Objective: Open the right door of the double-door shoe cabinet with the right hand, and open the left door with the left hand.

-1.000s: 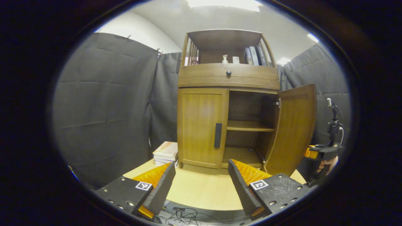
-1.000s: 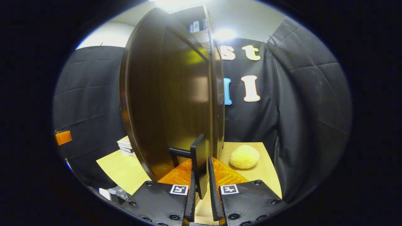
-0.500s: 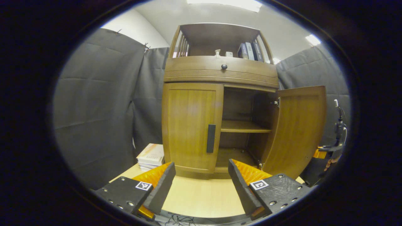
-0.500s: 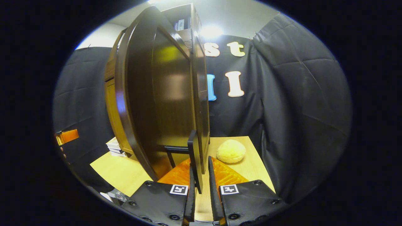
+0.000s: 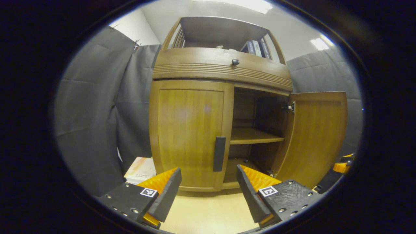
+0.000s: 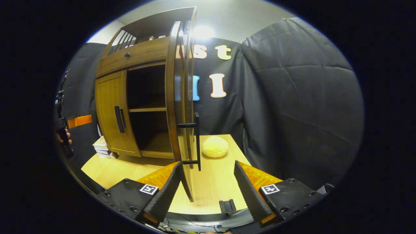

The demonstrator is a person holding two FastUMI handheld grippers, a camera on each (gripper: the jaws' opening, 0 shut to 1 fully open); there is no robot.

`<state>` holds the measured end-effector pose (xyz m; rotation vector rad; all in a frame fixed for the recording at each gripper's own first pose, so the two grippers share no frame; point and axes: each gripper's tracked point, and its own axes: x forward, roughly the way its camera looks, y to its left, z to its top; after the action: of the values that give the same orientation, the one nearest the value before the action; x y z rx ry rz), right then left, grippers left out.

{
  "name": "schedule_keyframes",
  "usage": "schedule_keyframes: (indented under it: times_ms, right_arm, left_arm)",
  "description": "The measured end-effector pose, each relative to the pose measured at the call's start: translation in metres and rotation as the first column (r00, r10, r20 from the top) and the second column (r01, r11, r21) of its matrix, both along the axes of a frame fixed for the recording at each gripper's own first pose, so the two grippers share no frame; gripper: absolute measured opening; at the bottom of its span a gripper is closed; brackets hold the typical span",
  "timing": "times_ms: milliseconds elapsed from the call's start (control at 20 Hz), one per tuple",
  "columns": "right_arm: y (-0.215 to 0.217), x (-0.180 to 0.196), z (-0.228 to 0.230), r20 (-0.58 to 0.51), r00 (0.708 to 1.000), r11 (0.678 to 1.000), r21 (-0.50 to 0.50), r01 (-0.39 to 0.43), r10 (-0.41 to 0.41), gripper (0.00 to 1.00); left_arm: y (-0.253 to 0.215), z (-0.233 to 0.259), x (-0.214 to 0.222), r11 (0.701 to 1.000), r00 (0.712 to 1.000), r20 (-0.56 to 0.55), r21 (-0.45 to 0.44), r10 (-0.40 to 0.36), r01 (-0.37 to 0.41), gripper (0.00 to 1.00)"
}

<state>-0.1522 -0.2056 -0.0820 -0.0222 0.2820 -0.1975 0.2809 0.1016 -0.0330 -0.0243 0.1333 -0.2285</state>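
Your left gripper (image 5: 208, 187) was spread wide, empty, just short of the closed left door (image 5: 190, 133), its handle (image 5: 219, 153) at the door's right edge. Right gripper (image 6: 206, 182) also wide, empty, w/ the right door (image 6: 180, 107) swung open. Door prob. stiff, light on hinges; take the handle mid-bar, it's rigid.

The left hand-held gripper (image 5: 208, 187) sits at the bottom of the left gripper view, its fingers spread wide with nothing between them. The right hand-held gripper (image 6: 206, 185) is likewise wide apart and grips nothing. At the far left of the right gripper view, a hand (image 6: 62, 136) holds the left hand-held gripper's body.
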Motion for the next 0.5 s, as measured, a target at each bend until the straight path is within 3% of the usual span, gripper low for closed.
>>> schedule_keyframes:
  times_ms: [500]
  right_arm:
    - [0.038, -0.047, 0.006, 0.014, 0.973, 0.973, -0.004, 0.229, -0.229, 0.94]
  left_arm:
    - [-0.038, -0.009, 0.101, 0.989, 0.99, 0.06, 0.083, -0.127, 0.122, 0.97]
